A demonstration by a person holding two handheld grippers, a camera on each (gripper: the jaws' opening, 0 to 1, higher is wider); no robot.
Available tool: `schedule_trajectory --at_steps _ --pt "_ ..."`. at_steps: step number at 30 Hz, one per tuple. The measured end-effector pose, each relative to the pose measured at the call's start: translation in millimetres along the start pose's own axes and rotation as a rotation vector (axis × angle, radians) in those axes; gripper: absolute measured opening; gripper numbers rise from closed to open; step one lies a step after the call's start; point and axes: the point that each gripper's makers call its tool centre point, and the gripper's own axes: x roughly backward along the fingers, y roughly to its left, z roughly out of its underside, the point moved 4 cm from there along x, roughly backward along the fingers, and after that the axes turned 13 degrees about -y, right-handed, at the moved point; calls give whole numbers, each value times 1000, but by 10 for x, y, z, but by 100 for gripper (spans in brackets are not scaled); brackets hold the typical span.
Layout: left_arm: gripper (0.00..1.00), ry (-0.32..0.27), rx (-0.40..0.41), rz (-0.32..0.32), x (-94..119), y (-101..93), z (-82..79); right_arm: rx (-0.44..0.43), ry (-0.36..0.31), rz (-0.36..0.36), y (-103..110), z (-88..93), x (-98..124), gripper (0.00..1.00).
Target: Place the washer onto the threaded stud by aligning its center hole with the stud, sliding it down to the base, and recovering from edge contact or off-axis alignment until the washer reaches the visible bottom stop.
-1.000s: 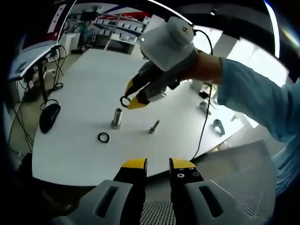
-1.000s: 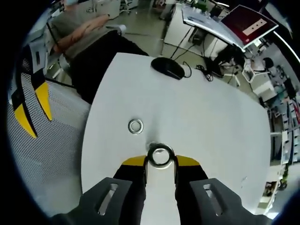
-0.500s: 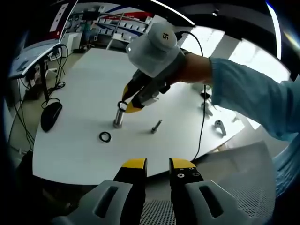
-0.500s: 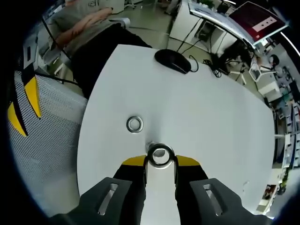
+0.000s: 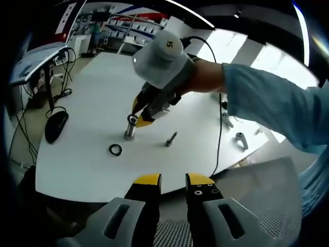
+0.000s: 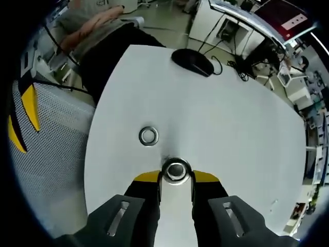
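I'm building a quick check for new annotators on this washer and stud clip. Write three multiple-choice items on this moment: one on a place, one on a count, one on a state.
1. Where does the held washer sit?
A. directly over the top of the stud
B. beside the computer mouse
C. off the table's edge

2. How many washers show in the right gripper view?
A. one
B. two
C. four

3. What state is the right gripper in?
A. open and empty
B. shut on the washer
C. lying on the table

Answers:
1 A: in the left gripper view the right gripper's yellow tips are at the stud's top, and the stud's end shows through the washer's hole in the right gripper view.
2 B: one between the jaws, and a loose washer flat on the table.
3 B: the ring is pinched between both yellow jaw tips.
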Motion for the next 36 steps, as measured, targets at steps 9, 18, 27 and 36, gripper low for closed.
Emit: schedule_trajectory --at_steps 9,18,27,36 --pt "16 -2 3 -1 1 2 -2 -1 14 -28 -1 17 -105 23" --pt "16 3 9 -7 5 9 8 -9 42 -49 38 110 -226 23" --pt "16 8 11 -11 4 15 18 12 88 -71 40 245 -360 22" --pt "16 25 5 -8 -7 17 36 -13 82 -68 64 276 -303 3"
